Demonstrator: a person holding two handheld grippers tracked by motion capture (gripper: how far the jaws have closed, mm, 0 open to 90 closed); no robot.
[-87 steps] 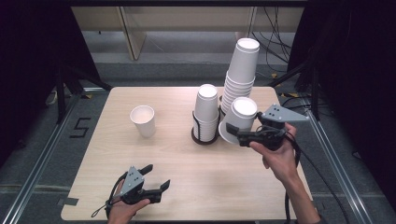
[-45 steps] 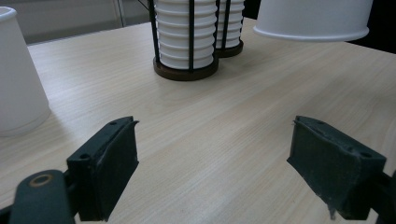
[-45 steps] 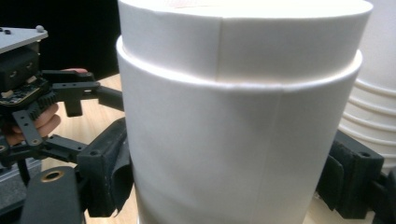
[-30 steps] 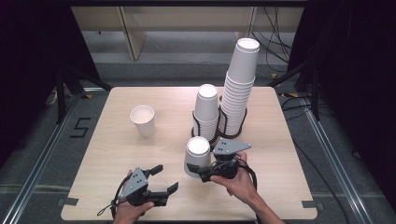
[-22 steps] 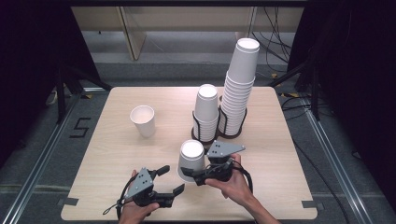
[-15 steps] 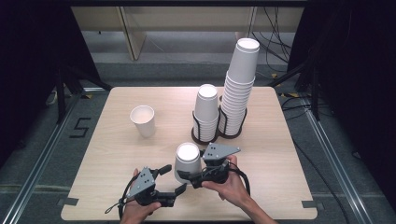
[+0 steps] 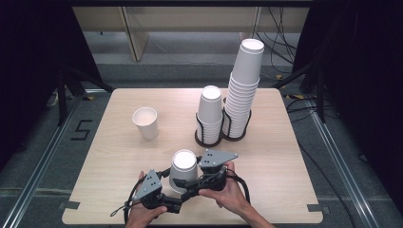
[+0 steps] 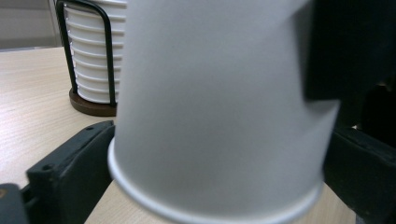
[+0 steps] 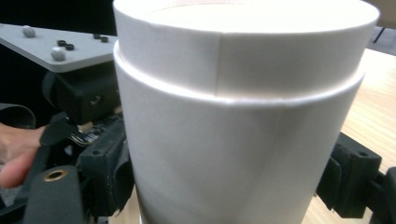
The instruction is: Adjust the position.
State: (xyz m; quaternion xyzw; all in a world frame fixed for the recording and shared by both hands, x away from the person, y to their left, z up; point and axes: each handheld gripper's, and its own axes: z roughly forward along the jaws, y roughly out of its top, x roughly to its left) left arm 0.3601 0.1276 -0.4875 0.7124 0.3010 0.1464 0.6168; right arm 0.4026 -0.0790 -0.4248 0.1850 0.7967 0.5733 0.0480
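A white paper cup [image 7: 184, 164] is held upside down just above the near middle of the table. My right gripper [image 7: 189, 179] is shut on it from the right. In the right gripper view the cup [image 9: 243, 116] looks like two nested cups, with a rim line partway down. My left gripper [image 7: 177, 186] reaches in from the near left. Its jaws have just been opening and now stand wide on either side of the cup's lower rim [image 8: 215, 140]. I cannot see its pads pressing on the cup.
A single upright paper cup [image 7: 145, 122] stands at the left middle of the wooden table [image 7: 285, 156]. A black wire holder [image 7: 221, 137] behind my grippers carries a short stack [image 7: 209, 111] and a tall stack [image 7: 243, 90] of upside-down cups.
My right gripper has brought the upside-down cup from the stacks to the near middle and a little further left. My left gripper has opened wide and now has the cup between its jaws.
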